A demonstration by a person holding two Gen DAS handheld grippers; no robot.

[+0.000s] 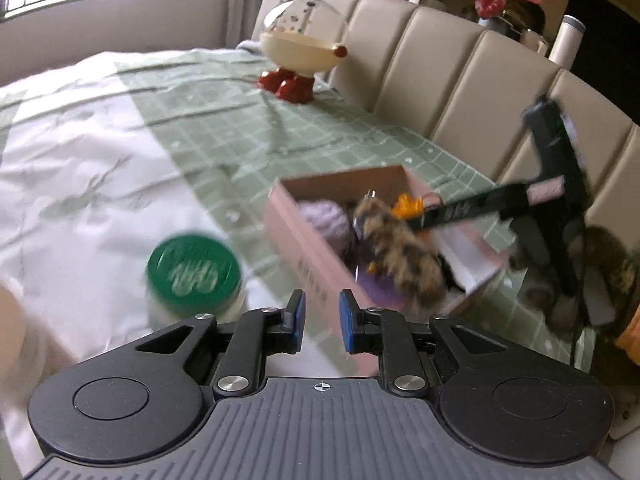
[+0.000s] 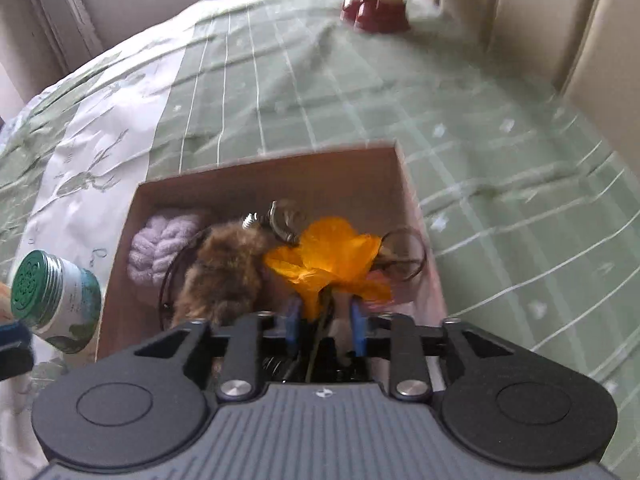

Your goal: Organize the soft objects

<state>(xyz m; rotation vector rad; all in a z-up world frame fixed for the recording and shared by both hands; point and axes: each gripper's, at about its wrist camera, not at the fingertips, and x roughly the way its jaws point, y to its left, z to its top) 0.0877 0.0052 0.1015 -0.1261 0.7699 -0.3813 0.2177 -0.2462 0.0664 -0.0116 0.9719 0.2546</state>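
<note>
**Flower over the box, left gripper free**

On your far left a jar [image 2: 56,300] with a green lid [image 1: 194,270] stands on the bed [image 1: 100,160], just beside the left wall of the box [image 2: 116,280].

Your left gripper [image 1: 322,322] hovers near the box's near corner, its blue pads a modest gap apart and nothing between them.

The pink cardboard box sits on the green checked part of the cover. Inside, from left to right, you have a lilac yarn ball [image 2: 160,250], a brown fur toy [image 2: 224,276] with a metal clasp [image 2: 282,222] at its top end, and an orange flower [image 2: 332,260]. A thin ring [image 2: 404,254] lies right of the flower against the right wall.

Your right gripper [image 2: 324,324] is over the box's near edge. Its pads stand apart on either side of the flower's dark stem [image 2: 320,332], which runs down between them; whether either pad touches the stem, you cannot tell.

Farther back on the bed, near the padded headboard [image 1: 440,60], a cream figure [image 1: 298,52] with red feet stands upright.
</note>
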